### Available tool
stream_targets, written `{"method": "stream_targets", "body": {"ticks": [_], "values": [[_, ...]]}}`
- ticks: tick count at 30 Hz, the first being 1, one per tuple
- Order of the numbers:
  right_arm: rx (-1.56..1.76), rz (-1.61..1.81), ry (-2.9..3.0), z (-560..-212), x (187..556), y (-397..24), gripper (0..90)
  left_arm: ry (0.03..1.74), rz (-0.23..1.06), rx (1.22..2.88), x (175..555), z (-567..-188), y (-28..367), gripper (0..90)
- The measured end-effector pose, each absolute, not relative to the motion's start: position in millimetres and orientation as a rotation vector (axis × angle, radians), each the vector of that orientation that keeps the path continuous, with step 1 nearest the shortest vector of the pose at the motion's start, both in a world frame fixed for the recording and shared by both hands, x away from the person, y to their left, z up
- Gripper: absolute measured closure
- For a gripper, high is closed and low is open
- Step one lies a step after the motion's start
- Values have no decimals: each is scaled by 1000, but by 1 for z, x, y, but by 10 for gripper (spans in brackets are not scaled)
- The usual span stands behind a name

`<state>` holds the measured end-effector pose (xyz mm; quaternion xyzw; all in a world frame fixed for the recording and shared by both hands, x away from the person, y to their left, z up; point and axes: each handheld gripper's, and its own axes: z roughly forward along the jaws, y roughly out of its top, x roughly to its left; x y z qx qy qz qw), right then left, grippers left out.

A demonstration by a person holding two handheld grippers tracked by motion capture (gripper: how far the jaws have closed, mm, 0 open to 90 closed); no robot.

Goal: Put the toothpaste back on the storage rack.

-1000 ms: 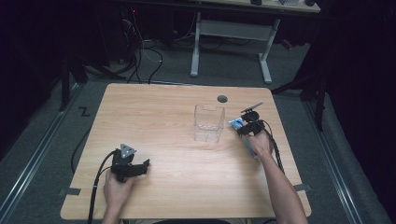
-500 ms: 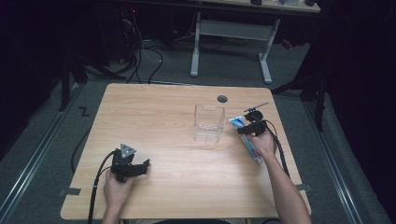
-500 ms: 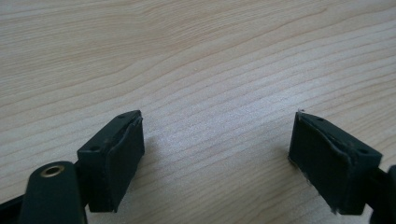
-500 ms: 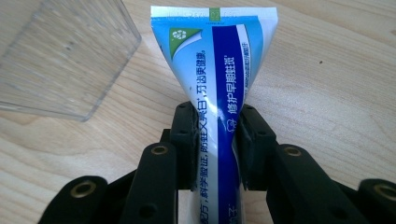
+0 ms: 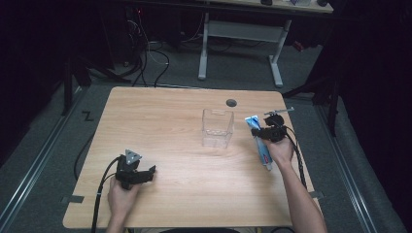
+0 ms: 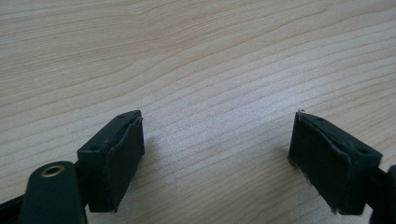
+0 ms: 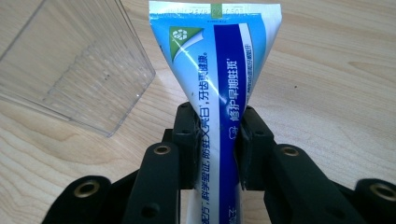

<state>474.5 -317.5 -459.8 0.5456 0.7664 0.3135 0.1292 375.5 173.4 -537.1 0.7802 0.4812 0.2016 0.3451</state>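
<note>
A blue and white toothpaste tube (image 5: 252, 121) (image 7: 219, 60) is clamped across its middle by my right gripper (image 5: 266, 132) (image 7: 218, 122). The jaws have just been closing and now press on both sides of the tube. Its flat crimped end points away from the hand, and the tube hangs just above the wooden table (image 5: 160, 116). Left of the tube stands a clear, empty plastic container (image 5: 217, 127) (image 7: 79, 60). My left gripper (image 5: 145, 174) (image 6: 219, 154) rests low over the table's near left part, open, with only bare wood between its pads.
A round cable hole (image 5: 231, 102) sits in the tabletop behind the container. The table's right edge is close to the right hand. Beyond the far edge are a white desk frame (image 5: 243, 34) and cables on the floor.
The right hand has risen a little with the toothpaste tube and shifted slightly beside the container. The left hand and its gripper have kept still.
</note>
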Motion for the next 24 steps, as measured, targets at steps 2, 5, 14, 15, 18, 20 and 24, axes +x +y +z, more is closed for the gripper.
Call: {"method": "stream_targets", "body": {"ticks": [2, 5, 14, 15, 18, 20, 24], "values": [[1573, 931, 2230, -458, 472, -319, 731, 1249, 523, 2026, 376, -537, 173, 186], [1557, 945, 2234, -455, 469, -320, 734, 1249, 523, 2026, 375, -537, 173, 186], [1503, 996, 2231, -445, 460, -321, 741, 1249, 524, 2026, 375, -537, 173, 186], [1501, 1004, 2229, -444, 459, -321, 742, 1249, 524, 2026, 375, -537, 173, 186], [1488, 1033, 2226, -441, 458, -321, 744, 1249, 523, 2026, 375, -537, 173, 186], [1477, 1042, 2230, -439, 456, -321, 745, 1249, 523, 2025, 375, -537, 173, 186], [1455, 1064, 2228, -434, 453, -319, 746, 1249, 523, 2025, 375, -537, 173, 186]]}}
